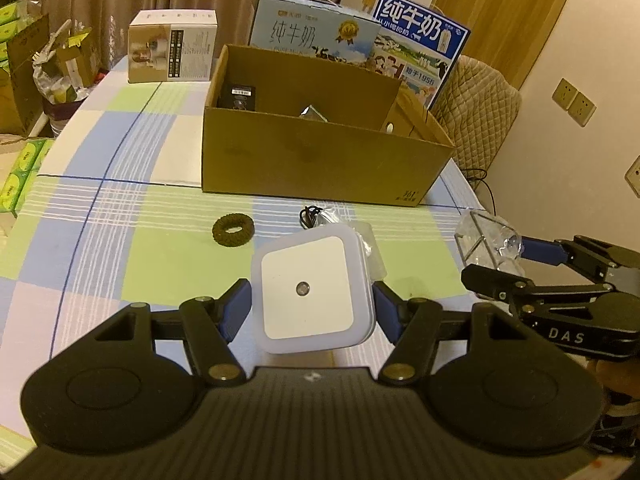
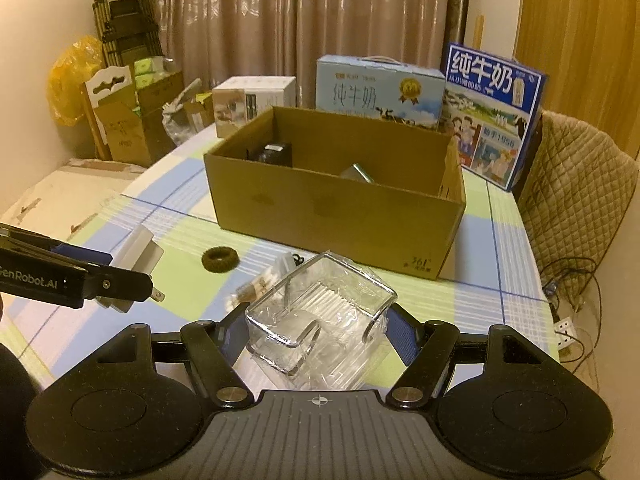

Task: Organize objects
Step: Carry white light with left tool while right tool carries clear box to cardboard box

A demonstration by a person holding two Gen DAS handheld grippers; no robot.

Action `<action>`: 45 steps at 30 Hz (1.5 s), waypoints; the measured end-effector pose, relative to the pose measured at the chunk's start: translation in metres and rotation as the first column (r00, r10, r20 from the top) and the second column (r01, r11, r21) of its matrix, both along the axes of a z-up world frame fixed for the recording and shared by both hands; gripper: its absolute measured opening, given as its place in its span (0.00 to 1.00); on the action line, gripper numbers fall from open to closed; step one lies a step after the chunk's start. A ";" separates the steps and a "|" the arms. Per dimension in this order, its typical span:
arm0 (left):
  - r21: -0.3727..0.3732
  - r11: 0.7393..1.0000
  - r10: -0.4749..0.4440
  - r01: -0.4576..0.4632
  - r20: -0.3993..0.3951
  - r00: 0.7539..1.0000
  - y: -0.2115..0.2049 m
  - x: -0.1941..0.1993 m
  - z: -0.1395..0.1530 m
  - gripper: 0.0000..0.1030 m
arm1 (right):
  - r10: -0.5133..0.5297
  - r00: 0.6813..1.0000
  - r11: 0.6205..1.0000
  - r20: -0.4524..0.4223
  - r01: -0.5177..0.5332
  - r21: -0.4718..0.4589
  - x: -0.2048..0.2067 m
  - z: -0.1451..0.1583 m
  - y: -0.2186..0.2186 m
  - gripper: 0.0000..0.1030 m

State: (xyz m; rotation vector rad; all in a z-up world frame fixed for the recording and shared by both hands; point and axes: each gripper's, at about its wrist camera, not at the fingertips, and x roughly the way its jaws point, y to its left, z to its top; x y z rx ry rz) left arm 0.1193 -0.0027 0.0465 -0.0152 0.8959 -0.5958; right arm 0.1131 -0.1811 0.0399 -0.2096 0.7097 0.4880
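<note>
Jaws full, hair tie (image 1: 233,231), cardboard box (image 1: 320,160) ahead

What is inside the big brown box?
Inside the cardboard box you can see a black gadget at the back left and a shiny silver thing near the middle. The front wall hides the floor, so more could be in there.

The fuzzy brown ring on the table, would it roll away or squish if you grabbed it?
The fuzzy brown ring looks like a fabric hair tie, so it would probably squish and flop rather than stay stiff. It lies flat on the checked tablecloth, so a push would likely slide it, not roll it. It seems small and soft, probably very light and not breakable.
</note>
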 end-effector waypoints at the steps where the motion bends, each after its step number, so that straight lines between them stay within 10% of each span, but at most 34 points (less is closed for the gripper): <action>1: -0.002 1.000 0.001 -0.001 0.003 1.000 0.001 -0.001 0.002 0.59 | 0.002 1.000 1.000 0.004 -0.002 0.000 -0.002 0.002 0.001 0.66; 23: 0.023 1.000 -0.010 0.009 0.065 0.998 0.002 0.016 0.023 0.59 | 0.009 1.000 1.000 0.029 -0.009 -0.005 -0.001 0.018 0.003 0.66; 45: 0.069 0.993 -0.099 0.091 0.127 0.987 -0.079 0.152 0.063 0.59 | -0.020 0.998 1.000 0.068 0.019 0.017 0.143 0.064 0.009 0.66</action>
